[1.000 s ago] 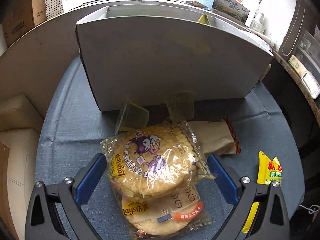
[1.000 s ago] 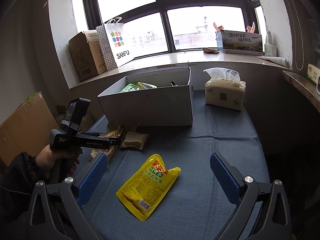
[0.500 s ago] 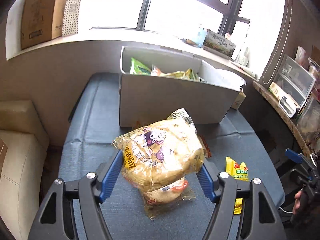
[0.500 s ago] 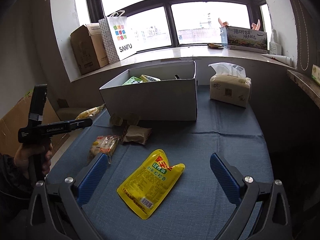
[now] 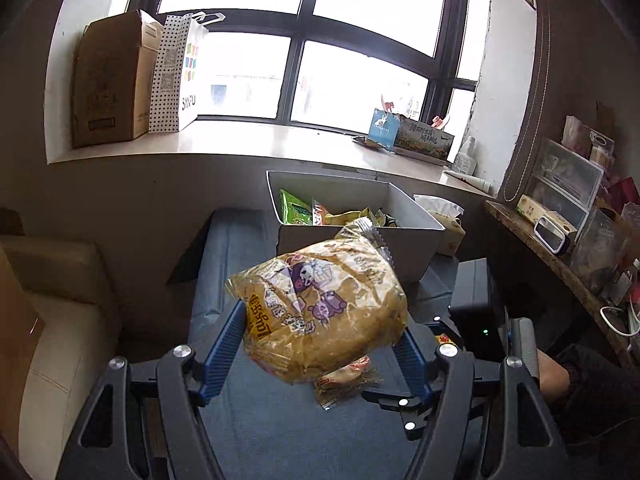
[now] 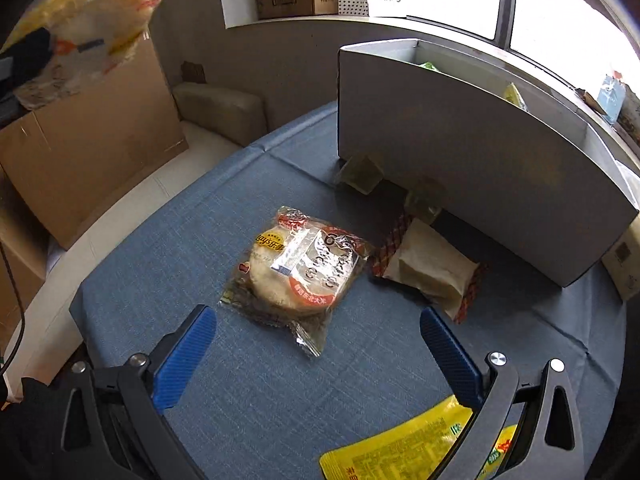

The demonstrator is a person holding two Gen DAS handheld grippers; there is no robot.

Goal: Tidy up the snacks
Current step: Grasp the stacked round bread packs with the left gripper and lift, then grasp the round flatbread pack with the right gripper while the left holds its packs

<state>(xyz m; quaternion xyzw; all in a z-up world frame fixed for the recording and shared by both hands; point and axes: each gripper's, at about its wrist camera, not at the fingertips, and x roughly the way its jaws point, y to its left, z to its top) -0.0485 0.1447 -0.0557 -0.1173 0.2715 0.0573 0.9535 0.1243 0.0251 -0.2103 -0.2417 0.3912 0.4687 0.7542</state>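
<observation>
My left gripper (image 5: pixel 320 344) is shut on a yellow Lay's snack bag (image 5: pixel 320 312) and holds it in the air above the blue table. The same bag shows at the top left of the right wrist view (image 6: pixel 88 20). Behind it stands the white box (image 5: pixel 360 236) with several snack packs inside. My right gripper (image 6: pixel 320 344) is open and hovers just in front of a second Lay's pack (image 6: pixel 304 268) lying on the blue tablecloth (image 6: pixel 180 248). A beige wrapped snack (image 6: pixel 432 268) lies beside it. A yellow pouch (image 6: pixel 404 452) lies under my right finger.
The white box's wall (image 6: pixel 472 156) rises close behind the snacks, with two small clear cups (image 6: pixel 360 172) at its foot. A tissue pack (image 5: pixel 444 216) stands right of the box. A cardboard sheet (image 6: pixel 88 140) and a cushion (image 6: pixel 220 108) stand left of the table.
My left gripper has lifted the Lay's bag off the table and raised it high. My right gripper has moved left, from over the yellow pouch to the second Lay's pack.
</observation>
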